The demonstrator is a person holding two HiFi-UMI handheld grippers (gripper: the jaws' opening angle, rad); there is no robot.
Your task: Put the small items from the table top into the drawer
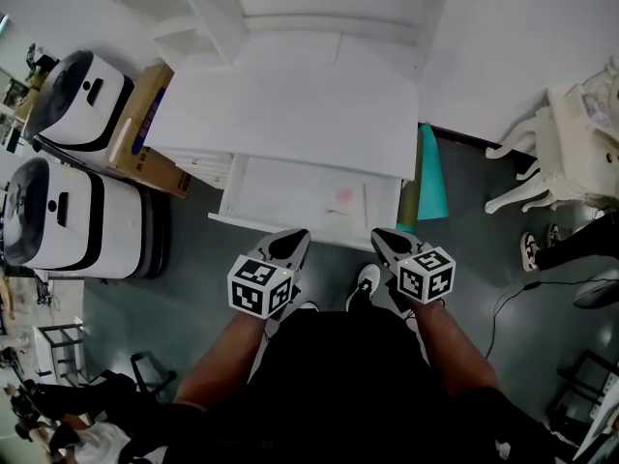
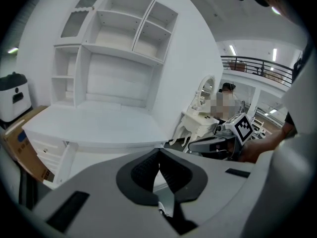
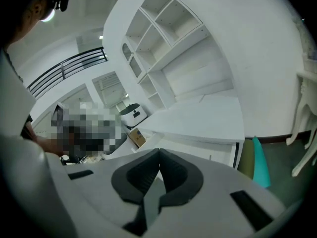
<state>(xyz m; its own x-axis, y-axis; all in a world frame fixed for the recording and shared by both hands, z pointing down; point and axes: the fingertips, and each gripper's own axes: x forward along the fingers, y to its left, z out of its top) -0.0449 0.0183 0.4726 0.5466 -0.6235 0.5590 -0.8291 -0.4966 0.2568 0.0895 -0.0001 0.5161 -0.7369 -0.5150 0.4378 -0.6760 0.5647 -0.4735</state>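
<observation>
I see a big white desk with shelves on top. Its table top is flat and white. Under it, the drawer is pulled out toward me. Two white machines stand on the floor at the left. A brown cardboard box sits between the far machine and the desk. A teal board stands against the right side of the desk.

My left gripper and my right gripper are side by side, close to my body. They are just in front of the drawer. Both claws are clenched, tips touching, and they are empty.

A small pink thing lies in the drawer, near its right side. I cannot tell what it is.
</observation>
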